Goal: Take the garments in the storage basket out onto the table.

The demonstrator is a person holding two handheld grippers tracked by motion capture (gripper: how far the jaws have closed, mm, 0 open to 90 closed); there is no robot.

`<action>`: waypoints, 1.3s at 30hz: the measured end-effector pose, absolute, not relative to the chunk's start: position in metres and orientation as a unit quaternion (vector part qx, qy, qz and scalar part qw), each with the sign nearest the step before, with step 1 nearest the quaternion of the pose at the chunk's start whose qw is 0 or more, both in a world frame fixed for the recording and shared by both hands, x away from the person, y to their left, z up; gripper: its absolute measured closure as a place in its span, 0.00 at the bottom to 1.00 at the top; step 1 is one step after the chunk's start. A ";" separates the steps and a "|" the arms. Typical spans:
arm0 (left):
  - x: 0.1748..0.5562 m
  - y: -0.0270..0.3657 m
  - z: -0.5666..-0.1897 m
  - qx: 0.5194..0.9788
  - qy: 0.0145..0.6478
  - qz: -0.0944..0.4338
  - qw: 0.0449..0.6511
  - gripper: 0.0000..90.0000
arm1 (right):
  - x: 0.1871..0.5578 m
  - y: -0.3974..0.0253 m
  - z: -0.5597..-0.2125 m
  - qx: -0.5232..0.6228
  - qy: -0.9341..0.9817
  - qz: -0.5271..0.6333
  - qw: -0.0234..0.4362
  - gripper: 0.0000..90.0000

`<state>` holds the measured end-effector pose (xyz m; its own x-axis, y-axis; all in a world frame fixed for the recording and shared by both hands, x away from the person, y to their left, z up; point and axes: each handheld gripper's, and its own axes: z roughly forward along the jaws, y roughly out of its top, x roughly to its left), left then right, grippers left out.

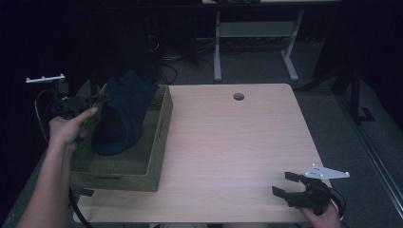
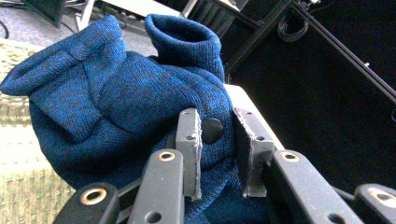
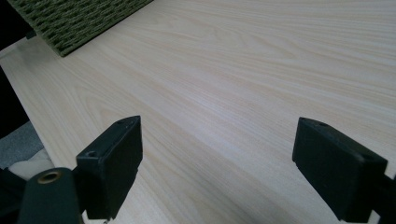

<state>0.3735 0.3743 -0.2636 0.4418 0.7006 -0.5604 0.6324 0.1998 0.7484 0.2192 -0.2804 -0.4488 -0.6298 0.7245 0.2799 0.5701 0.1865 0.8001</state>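
Tabletop (image 1: 228, 137): light wood, round cable hole (image 1: 238, 97) near the far edge. Woven green basket (image 1: 142, 164) sits on its left part, hanging slightly past the left edge. Blue knit garment (image 1: 121, 116) is bunched inside the basket, rising above the rim at the far side. My left tool (image 1: 97, 98) is at the basket's far-left rim, jaws clenched on a fold of the knit (image 2: 116, 88); fabric pinched between the pads (image 2: 189, 144). My right tool (image 1: 285, 185) sits low over the tabletop's near-right corner, jaws spread wide, released, holding nothing; bare wood (image 3: 243, 84) between them.
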 end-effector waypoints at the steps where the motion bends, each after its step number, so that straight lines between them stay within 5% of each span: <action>1: 0.374 0.373 -0.263 0.632 0.526 0.030 0.568 0.81 | 0.219 -0.280 -0.449 0.422 0.766 0.478 0.081 0.17; 39: 0.382 0.310 -0.245 0.665 0.468 -0.002 0.582 0.81 | 0.218 -0.283 -0.447 0.423 0.763 0.482 0.083 0.17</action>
